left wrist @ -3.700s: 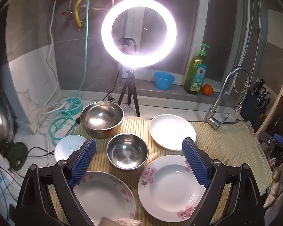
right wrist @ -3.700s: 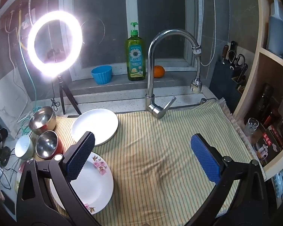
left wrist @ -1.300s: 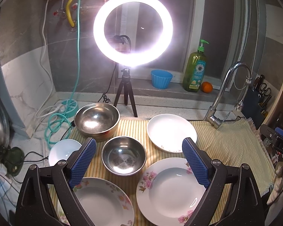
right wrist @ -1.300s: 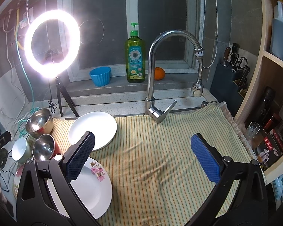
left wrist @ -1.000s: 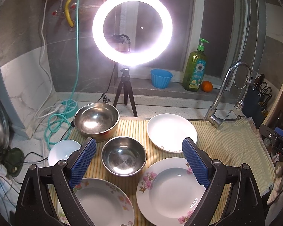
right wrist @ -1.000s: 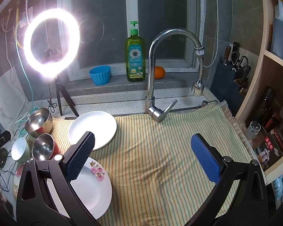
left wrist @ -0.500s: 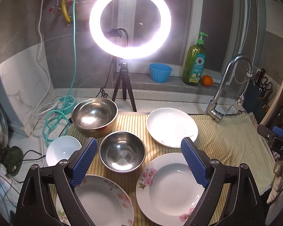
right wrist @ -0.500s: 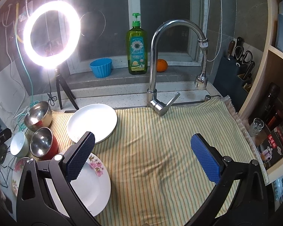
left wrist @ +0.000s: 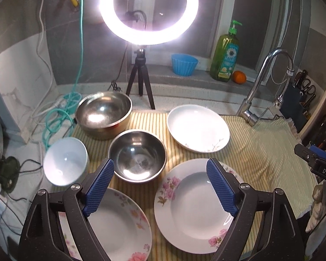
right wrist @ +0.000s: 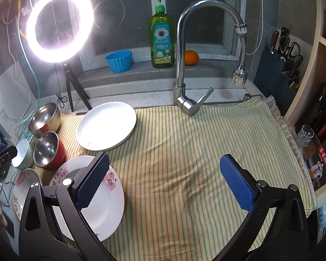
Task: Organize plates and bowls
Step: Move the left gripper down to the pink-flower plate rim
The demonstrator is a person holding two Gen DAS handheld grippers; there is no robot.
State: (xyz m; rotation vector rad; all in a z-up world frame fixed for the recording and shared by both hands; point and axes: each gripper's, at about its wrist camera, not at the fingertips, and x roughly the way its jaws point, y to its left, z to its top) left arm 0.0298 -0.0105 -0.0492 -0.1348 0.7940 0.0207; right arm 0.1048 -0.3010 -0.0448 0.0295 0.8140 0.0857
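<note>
On the striped cloth (left wrist: 260, 143) lie a plain white plate (left wrist: 197, 128), a flowered plate (left wrist: 195, 204) at front right and another flowered plate (left wrist: 117, 226) at front left. A small steel bowl (left wrist: 138, 155), a large steel bowl (left wrist: 103, 114) and a white bowl (left wrist: 65, 161) stand behind. My left gripper (left wrist: 160, 187) is open and empty, above the two flowered plates. My right gripper (right wrist: 165, 182) is open and empty over bare cloth (right wrist: 195, 152), with the flowered plate (right wrist: 104, 208) under its left finger. The white plate (right wrist: 106, 125) and the steel bowls (right wrist: 46, 150) are to its left.
A ring light on a tripod (left wrist: 148, 10) stands behind the bowls. A faucet (right wrist: 184, 65) rises at the back of the cloth. A soap bottle (right wrist: 162, 37), blue cup (right wrist: 119, 61) and orange (right wrist: 191, 57) sit on the sill. A knife holder (right wrist: 280, 65) and shelves are at right.
Both grippers have moved forward and slightly down, so the dishes and cloth look closer. Both stay open and empty. No dish has moved.
</note>
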